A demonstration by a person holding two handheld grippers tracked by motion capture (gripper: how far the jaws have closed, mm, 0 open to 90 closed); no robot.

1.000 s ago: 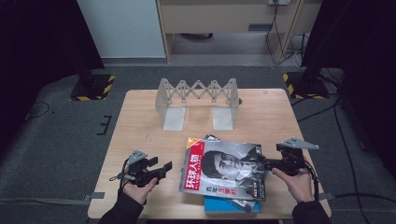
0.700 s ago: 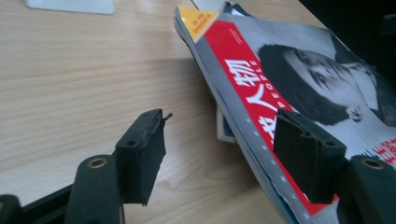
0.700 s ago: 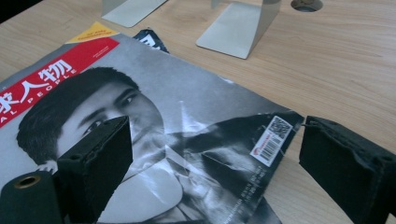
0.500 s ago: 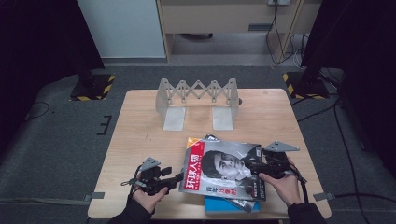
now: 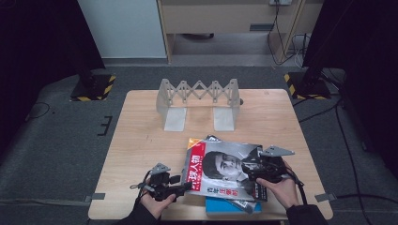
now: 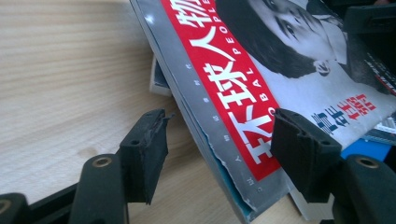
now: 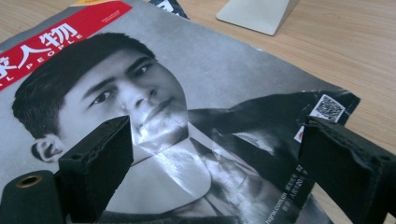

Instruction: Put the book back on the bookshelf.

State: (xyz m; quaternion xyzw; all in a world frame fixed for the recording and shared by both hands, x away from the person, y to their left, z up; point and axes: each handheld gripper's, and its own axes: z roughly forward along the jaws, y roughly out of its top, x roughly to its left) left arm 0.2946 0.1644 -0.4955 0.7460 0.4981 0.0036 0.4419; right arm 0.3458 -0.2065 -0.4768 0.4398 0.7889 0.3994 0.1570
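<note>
Red-banded magazine [image 5: 225, 171] | left tongs [image 6: 219, 156] apart astride spine | right tongs [image 7: 219, 161] apart over cover

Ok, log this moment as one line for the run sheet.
left gripper: open, jaws just closing, astride magazine spine edge | right gripper: open, over magazine cover | magazine: atop stack | rack: empty, behind

You're working in lab-like recording room: tabletop [image 5: 141, 136] standing on grey carpet [image 5: 56, 140], hazard-striped stand bases [image 5: 94, 87], cables trailing.

Left claw [image 5: 184, 186] and right claw [image 5: 248, 169] both gape, aimed inward.
</note>
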